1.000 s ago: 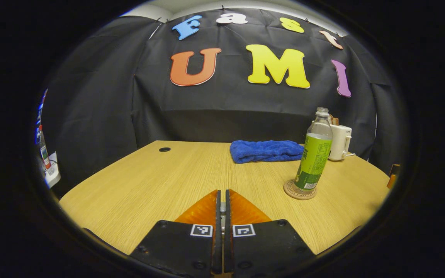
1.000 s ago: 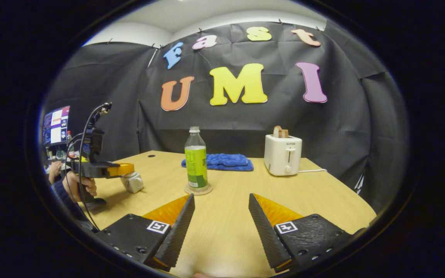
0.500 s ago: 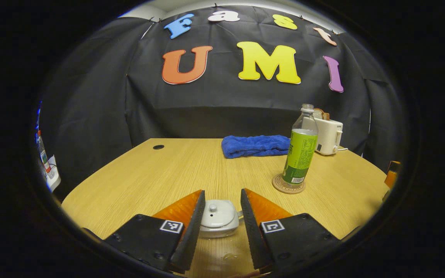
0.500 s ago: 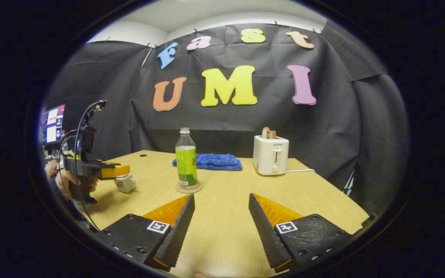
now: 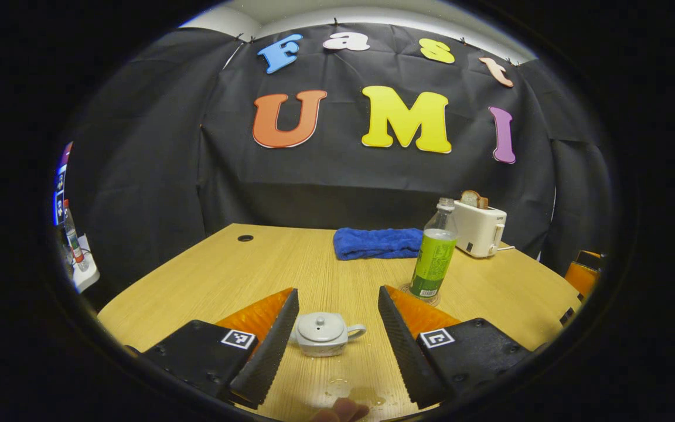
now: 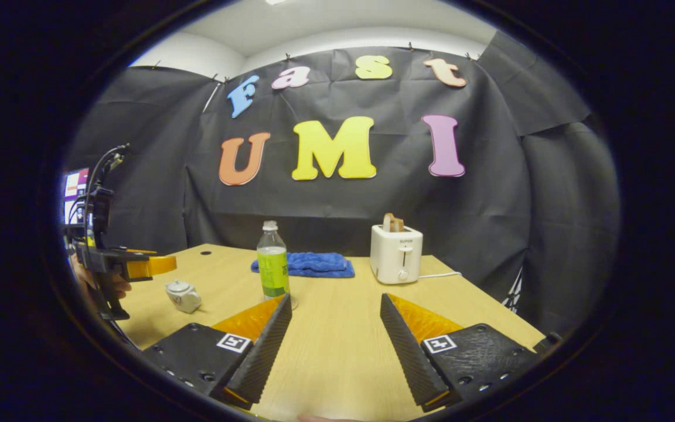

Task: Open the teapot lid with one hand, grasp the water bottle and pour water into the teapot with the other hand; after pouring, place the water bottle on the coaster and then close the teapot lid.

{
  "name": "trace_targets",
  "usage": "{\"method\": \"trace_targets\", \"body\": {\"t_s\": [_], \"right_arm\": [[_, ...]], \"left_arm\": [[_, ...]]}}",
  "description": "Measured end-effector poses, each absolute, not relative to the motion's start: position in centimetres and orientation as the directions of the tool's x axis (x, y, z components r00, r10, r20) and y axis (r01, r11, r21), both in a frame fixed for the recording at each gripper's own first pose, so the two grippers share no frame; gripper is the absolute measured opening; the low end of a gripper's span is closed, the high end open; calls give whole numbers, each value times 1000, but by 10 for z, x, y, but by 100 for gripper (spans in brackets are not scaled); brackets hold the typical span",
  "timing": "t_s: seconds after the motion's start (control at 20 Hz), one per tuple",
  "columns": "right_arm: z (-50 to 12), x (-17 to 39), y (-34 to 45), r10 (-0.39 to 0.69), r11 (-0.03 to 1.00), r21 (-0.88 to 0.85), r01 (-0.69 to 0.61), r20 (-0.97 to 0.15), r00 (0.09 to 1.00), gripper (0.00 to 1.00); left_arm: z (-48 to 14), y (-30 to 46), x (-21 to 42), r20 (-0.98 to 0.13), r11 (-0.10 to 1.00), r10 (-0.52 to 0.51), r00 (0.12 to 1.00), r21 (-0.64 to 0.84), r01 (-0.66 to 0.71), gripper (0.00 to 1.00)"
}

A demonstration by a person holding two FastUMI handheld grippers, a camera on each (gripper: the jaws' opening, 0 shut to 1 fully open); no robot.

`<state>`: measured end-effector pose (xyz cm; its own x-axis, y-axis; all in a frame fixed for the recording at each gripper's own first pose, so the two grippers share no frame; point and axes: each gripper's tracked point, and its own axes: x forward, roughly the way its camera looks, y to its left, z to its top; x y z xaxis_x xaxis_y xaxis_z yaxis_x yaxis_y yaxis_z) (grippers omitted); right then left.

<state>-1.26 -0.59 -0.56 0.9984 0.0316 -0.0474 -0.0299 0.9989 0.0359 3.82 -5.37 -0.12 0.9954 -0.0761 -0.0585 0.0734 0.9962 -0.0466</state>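
I'm holding the left gripper (image 5: 333, 319) with its fingers spread wide apart, gripping nothing — the white teapot (image 5: 323, 333) is sitting on the table (image 5: 226, 275) in the gap between them, lid (image 5: 320, 326) on, touched by neither. A small wet patch (image 5: 346, 391) is lying on the wood just in front of it. The water bottle (image 5: 433, 255) is standing upright on its coaster (image 5: 422, 298), near the blue towel (image 5: 375, 242) and the toaster (image 5: 478, 229). I'm keeping the right gripper (image 6: 336, 313) over bare table, fingers apart too.
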Motion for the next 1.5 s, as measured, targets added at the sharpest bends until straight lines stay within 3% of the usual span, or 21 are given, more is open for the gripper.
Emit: {"method": "trace_targets", "body": {"t_s": [0.45, 0.8, 1.5], "right_arm": [[45, -37, 0, 6, 1000, -22, -5, 43, 999, 94], [63, -49, -9, -39, 998, -41, 43, 82, 996, 94], [33, -30, -24, -26, 999, 31, 26, 7, 1000, 94]], "left_arm": [[49, -63, -27, 45, 997, -66, 997, 35, 64, 90], [52, -75, -54, 68, 996, -39, 997, 78, 34, 90], [29, -89, -34, 63, 998, -30, 998, 61, 26, 90]]}}
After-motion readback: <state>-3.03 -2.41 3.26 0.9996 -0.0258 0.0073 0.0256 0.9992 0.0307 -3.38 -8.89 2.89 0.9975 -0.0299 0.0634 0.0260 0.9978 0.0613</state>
